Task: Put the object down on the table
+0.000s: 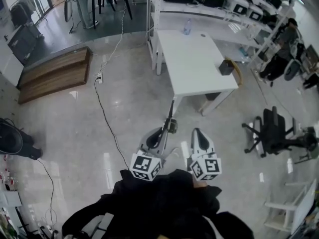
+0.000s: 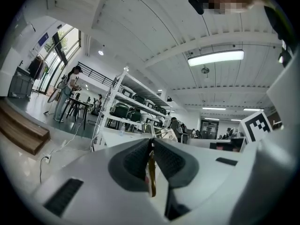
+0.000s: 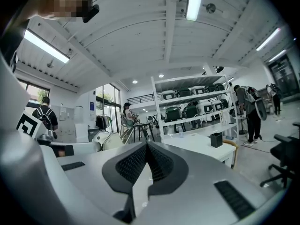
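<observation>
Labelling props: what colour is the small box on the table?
Black box; head view shows it best.

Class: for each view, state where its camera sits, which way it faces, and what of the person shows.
Head view: on the head, facing steeply down at floor and white table; left gripper, right gripper, dark clothing show.
Left gripper view: on that gripper, facing level over fingers clamping a thin object.
Right gripper view: likewise, over shut fingers.
Gripper views share white table and shelving.

My left gripper: pale grey shell, dark grey ribbed pads. The thin strip in it is amber-yellow. My right gripper: identical colours. Each marker cube: black-and-white squares. White rectangular table; glossy grey floor.
</observation>
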Motion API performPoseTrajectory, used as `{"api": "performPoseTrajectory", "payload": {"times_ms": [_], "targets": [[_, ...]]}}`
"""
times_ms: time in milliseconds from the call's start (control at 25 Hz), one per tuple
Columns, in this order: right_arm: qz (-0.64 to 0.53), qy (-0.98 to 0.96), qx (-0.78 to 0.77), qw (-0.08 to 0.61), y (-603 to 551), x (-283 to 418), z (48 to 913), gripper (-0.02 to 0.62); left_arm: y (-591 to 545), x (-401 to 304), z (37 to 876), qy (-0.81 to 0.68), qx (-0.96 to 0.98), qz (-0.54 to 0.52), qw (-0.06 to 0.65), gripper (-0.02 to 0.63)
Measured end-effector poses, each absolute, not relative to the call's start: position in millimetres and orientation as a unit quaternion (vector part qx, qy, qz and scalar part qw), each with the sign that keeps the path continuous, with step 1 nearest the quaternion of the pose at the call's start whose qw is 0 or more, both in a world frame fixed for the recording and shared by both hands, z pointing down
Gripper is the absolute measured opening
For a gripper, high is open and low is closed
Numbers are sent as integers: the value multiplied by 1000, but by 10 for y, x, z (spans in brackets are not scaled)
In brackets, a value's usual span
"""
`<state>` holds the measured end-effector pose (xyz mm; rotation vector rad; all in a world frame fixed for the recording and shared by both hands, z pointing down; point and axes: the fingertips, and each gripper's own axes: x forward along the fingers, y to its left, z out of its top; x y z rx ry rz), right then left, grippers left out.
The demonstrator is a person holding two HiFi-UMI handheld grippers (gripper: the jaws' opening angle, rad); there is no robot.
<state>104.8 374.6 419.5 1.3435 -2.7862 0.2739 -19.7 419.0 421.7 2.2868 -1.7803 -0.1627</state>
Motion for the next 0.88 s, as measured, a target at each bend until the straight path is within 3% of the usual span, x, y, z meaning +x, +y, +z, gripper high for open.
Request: {"api": "performPoseTrajectory", "payload": {"times_ms": [440,880], "targets": [[94,-903,419,18,3247,686,4323,2,3611,-445,4256,-608,784,-52,112,31],[90,-910,404,12,1848,474,4393,2,2201,-599,4292,-611,784,-35,99,31]]}}
